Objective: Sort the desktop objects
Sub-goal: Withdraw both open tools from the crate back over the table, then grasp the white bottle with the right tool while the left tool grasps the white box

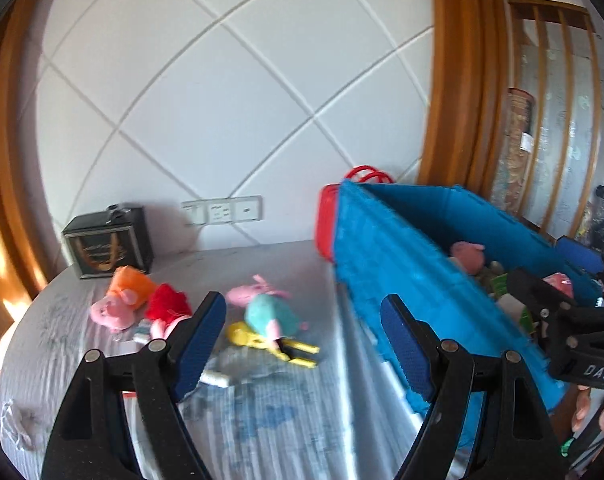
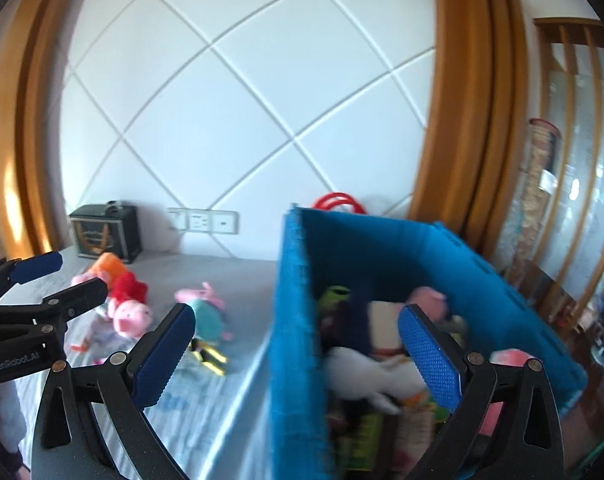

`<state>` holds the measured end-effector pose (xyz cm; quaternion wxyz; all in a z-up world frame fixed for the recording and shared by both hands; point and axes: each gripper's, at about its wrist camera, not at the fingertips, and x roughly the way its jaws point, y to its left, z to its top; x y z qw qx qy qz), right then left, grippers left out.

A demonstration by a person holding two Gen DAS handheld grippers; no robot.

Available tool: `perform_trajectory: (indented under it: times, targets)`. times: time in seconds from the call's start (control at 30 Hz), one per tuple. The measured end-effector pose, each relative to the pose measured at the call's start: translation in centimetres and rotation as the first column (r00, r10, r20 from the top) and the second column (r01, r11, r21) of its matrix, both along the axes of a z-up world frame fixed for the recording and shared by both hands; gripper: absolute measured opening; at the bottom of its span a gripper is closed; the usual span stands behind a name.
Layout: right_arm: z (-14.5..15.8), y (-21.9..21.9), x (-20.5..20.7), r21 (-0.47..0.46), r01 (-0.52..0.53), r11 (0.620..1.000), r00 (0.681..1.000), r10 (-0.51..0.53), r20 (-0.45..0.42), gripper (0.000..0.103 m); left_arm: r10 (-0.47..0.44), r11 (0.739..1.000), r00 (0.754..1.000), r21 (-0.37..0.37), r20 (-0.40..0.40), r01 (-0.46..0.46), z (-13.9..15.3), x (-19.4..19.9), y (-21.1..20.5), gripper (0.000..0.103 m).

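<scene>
left tool [image 1: 303,336] wide, holding nothing | plush toys [image 1: 142,304] lie loose on desk [image 1: 286,420], unsorted | blue bin [image 2: 381,252] part-filled | right tool [image 2: 298,356] wide, empty, over bin's near wall

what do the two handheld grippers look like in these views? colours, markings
Both are alike: black plastic scissor-style linkages with round metal pivot pins, and flat finger pads in blue knurled rubber. The left gripper carries white "GenRobot.AI" lettering on its body, read from the right wrist view. The right gripper shows white "DAS" lettering in the left wrist view. No cables are visible.
</scene>
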<state>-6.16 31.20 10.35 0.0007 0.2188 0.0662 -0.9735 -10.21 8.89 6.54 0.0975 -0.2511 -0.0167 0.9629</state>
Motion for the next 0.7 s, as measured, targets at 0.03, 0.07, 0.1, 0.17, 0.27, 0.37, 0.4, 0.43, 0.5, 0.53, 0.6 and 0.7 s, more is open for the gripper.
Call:
perform_trajectory:
  times: [0.03,0.07,0.1,0.17,0.27,0.37,0.4,0.43,0.5,0.53,0.6,0.7]
  targets:
    - [-0.2,-1.2,-0.4,-0.001,-0.021,1.000,1.000,0.021,0.006,0.103,0.016,1.000,1.000,-0.001,0.008,-0.016,-0.4,-0.3,-1.3,0.080]
    - [-0.5,-2.6,-0.9,-0.003,-0.046,0.999,0.999,0.046,0.015,0.103,0.034,0.999,0.999,-0.006,0.017,-0.034,-0.8,-0.5,-2.5,0.080]
    - [-0.8,-3.6,-1.4,-0.004,-0.062,0.998,0.998,0.062,0.024,0.103,0.059,0.998,0.998,-0.012,0.027,-0.059,-1.3,-0.9,-3.8,0.080]
    - [-1.6,-5.7,-2.6,-0.011,-0.097,0.995,0.994,0.097,0.050,0.103,0.108,0.994,0.993,-0.024,0.054,-0.106,-2.5,-1.7,-6.5,0.080]
    - [-3.5,-8.6,-4.8,-0.038,-0.150,0.988,0.983,0.153,0.104,0.103,0.176,0.984,0.979,-0.033,0.103,-0.174,-4.7,-2.5,-10.3,0.080]
    - [-6.2,-10.9,-7.1,-0.070,-0.190,0.979,0.965,0.199,0.171,0.103,0.241,0.970,0.957,-0.048,0.160,-0.237,-7.0,-3.3,-13.9,0.080]
    - [-7.2,-11.6,-7.9,-0.081,-0.201,0.976,0.956,0.213,0.200,0.103,0.262,0.965,0.948,-0.058,0.178,-0.256,-7.8,-3.6,-14.9,0.080]
    - [-8.4,-12.3,-8.8,-0.091,-0.212,0.973,0.946,0.228,0.229,0.103,0.286,0.958,0.938,-0.070,0.197,-0.278,-8.7,-4.0,-15.9,0.080]
    - [-10.4,-13.6,-10.2,-0.099,-0.227,0.969,0.928,0.246,0.279,0.103,0.321,0.947,0.918,-0.083,0.233,-0.311,-10.3,-4.9,-17.9,0.080]
    - [-11.3,-14.0,-11.0,-0.101,-0.234,0.967,0.919,0.254,0.302,0.103,0.332,0.943,0.910,-0.087,0.248,-0.320,-11.1,-5.3,-18.7,0.080]
    - [-13.2,-15.0,-12.4,-0.100,-0.245,0.964,0.899,0.264,0.349,0.103,0.356,0.935,0.892,-0.099,0.279,-0.342,-12.7,-6.1,-20.2,0.080]
    - [-15.7,-16.6,-14.7,-0.100,-0.270,0.958,0.867,0.287,0.408,0.103,0.381,0.924,0.864,-0.123,0.328,-0.361,-15.1,-7.6,-21.8,0.080]
